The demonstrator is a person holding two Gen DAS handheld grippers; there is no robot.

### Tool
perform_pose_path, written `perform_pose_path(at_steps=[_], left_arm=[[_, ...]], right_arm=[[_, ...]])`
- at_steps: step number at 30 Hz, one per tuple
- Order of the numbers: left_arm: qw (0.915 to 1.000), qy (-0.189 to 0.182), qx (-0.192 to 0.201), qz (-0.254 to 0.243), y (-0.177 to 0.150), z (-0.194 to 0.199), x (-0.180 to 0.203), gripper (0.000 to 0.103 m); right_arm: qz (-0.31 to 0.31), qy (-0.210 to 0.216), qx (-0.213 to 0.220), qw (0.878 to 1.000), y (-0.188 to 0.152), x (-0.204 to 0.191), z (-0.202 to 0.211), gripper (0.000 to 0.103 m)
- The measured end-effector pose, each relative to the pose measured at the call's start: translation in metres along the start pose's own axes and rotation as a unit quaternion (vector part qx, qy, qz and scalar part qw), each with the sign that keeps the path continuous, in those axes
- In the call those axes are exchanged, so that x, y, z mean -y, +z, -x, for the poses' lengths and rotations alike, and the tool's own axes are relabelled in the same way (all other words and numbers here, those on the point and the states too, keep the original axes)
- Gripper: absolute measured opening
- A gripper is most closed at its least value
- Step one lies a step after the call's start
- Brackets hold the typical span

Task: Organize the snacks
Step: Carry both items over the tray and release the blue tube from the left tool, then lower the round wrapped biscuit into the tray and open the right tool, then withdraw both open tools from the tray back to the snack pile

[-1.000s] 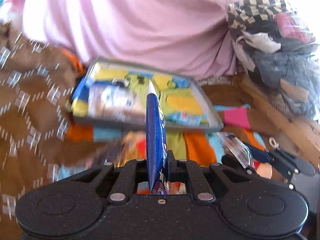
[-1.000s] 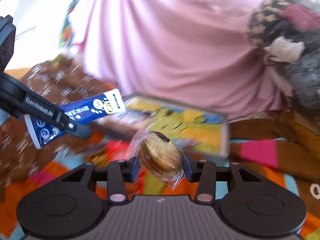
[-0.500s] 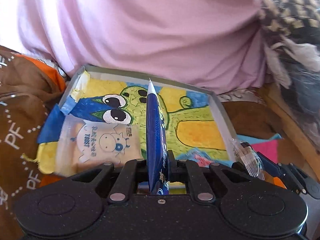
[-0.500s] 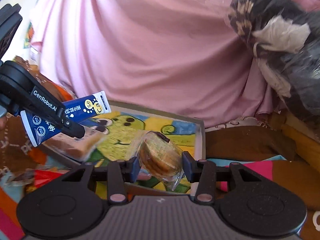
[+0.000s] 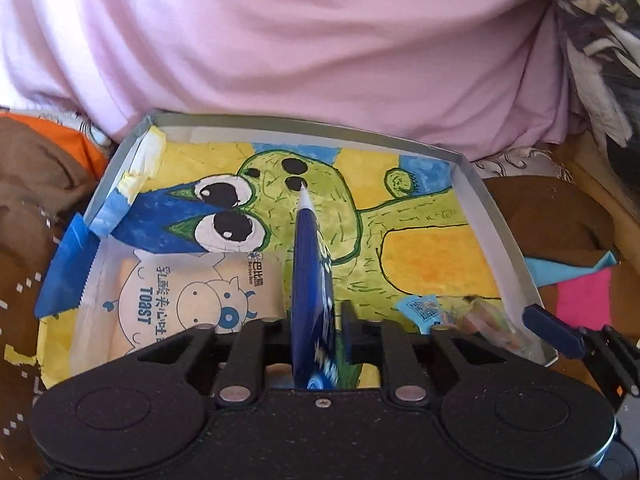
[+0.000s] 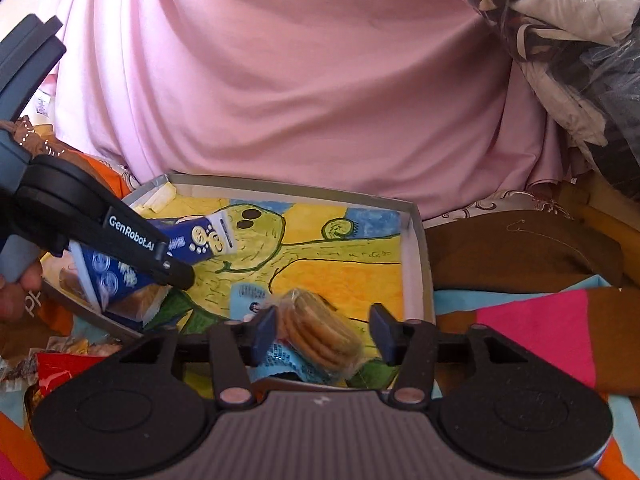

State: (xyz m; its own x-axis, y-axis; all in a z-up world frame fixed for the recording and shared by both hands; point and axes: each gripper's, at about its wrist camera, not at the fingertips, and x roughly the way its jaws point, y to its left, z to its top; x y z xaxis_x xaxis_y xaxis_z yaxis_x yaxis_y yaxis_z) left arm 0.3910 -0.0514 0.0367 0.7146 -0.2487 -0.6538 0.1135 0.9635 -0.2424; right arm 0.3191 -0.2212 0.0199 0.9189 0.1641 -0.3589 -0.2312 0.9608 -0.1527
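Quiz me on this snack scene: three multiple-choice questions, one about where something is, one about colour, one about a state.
1. Where does the Toast packet lie?
A. in the tray's near-left corner
B. on the pink cloth
C. outside the tray

2. What colour is the packet held by the left gripper?
A. red
B. blue
C. green

3. How are the right gripper's fingers?
A. clamped on the biscuits
B. apart, the biscuit pack lying loose between them
C. out of sight

Answers: 1 A, it rests on the tray floor there. 2 B, dark blue wrapper. 3 B, a gap shows beside the pack.

Black hand-held gripper (image 6: 322, 330), blue pads (image 6: 265, 330), "GenRobot.AI" lettering
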Motion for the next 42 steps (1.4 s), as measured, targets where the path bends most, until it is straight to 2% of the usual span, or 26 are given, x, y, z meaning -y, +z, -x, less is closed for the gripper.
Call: perform_pose_path(at_steps=[5,6,8,10,12,16,22,32,42], left_arm=[[0.9999,-0.009,0.015,0.002,-0.001,0.009,-0.003,0.06],[0.9997,-0.011,0.02,0.001,-0.001,0.012,-0.002,0.061],[0.9994,-0.008,0.033,0.001,-0.003,0.021,-0.002,0.075],[0.9987,-0.001,0.051,0.004,-0.004,0.03,-0.004,0.081],[0.9975,0.002,0.07,0.006,-0.006,0.041,-0.006,0.082],[0.9945,0.019,0.101,0.023,-0.013,0.063,-0.015,0.093],[0.989,0.039,0.137,0.039,-0.033,0.103,-0.026,0.098],[0.9792,0.053,0.196,0.008,-0.081,0.175,-0.035,0.101],[0.9698,0.11,0.206,0.068,-0.154,0.222,-0.068,0.101]], right_arm=[[-0.008,-0.007,0.009,1.0,0.001,0.001,0.006,0.084],[-0.011,-0.008,0.013,1.0,0.001,0.002,0.009,0.085],[-0.02,-0.009,0.02,1.0,0.003,0.002,0.015,0.09],[-0.029,-0.009,0.033,0.999,0.005,0.003,0.024,0.096],[-0.033,-0.012,0.048,0.998,0.006,0.002,0.033,0.102],[-0.048,-0.023,0.066,0.996,0.011,0.002,0.051,0.103],[-0.059,-0.041,0.097,0.993,0.017,-0.008,0.085,0.103],[-0.056,-0.042,0.138,0.988,0.007,-0.037,0.145,0.103],[-0.044,-0.053,0.135,0.988,-0.023,-0.072,0.188,0.103]])
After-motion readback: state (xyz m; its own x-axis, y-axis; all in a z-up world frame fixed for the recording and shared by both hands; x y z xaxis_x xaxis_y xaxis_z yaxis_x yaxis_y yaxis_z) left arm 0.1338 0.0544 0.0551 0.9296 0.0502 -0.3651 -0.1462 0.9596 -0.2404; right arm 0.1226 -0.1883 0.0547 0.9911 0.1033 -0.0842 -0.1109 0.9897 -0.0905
